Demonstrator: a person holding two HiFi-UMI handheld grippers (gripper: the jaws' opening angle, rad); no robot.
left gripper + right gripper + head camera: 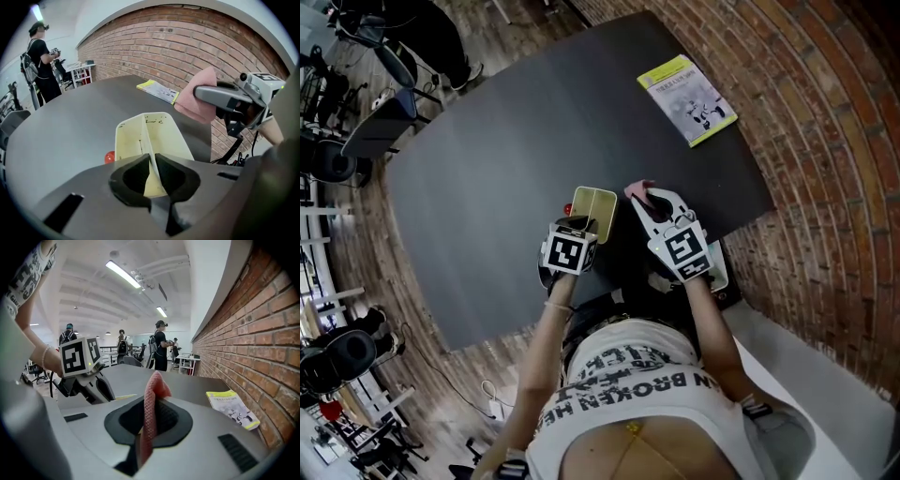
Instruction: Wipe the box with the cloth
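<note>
A pale yellow open box (593,208) with a middle partition sits on the dark table (506,159) close to me. My left gripper (581,226) is at its near end. In the left gripper view the two pads (171,173) press on the thin partition of the box (140,136). My right gripper (645,199) hovers just right of the box, shut on a pink cloth (637,190). The right gripper view shows the cloth (152,394) standing up between the jaws, with the left gripper (101,390) to the left. The left gripper view shows the cloth (200,96) above and to the right of the box.
A small red object (109,157) lies against the box's left side. A yellow-edged booklet (686,99) lies at the table's far right, near the brick wall (825,141). Several people (161,350) stand and chairs sit far across the room.
</note>
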